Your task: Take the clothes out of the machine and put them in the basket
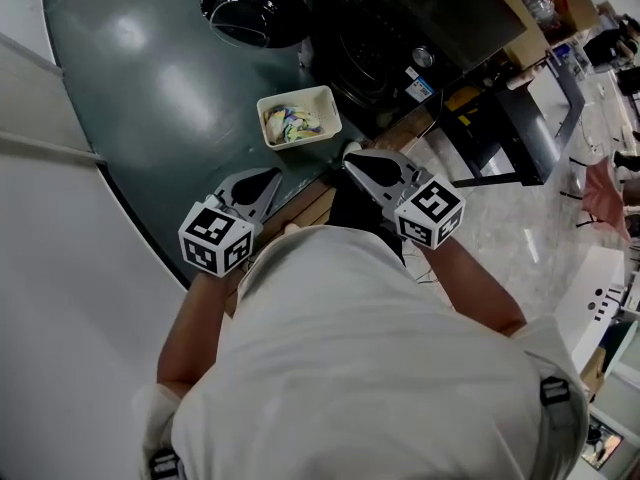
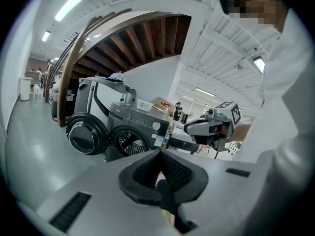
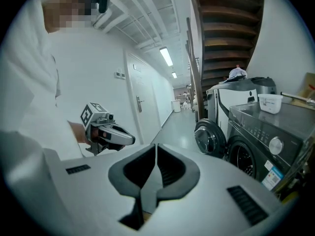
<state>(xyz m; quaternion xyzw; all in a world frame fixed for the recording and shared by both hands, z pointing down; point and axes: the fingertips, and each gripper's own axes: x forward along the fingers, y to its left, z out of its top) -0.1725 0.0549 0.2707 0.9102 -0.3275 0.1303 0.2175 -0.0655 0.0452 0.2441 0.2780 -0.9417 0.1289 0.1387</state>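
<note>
The dark washing machine [image 1: 400, 28] stands ahead with its round door [image 1: 250, 8] swung open to the left. A white basket [image 1: 325, 98] sits on the floor in front of it, holding colourful clothes [image 1: 290, 123]. I hold both grippers close to my chest, short of the basket. My left gripper [image 1: 270, 178] is shut and empty, its pads meeting in the left gripper view [image 2: 160, 152]. My right gripper [image 1: 352, 156] is also shut with nothing in it [image 3: 156, 145]. The drum opening [image 2: 129, 142] looks dark; I cannot tell whether anything lies inside.
A second grey appliance [image 2: 98, 95] stands behind the open door. Under a wooden staircase [image 2: 138, 38] runs a dark green floor [image 1: 150, 88]. Pale tiled floor [image 1: 520, 228] and table legs [image 1: 520, 138] lie to the right. A white wall [image 1: 50, 268] is on my left.
</note>
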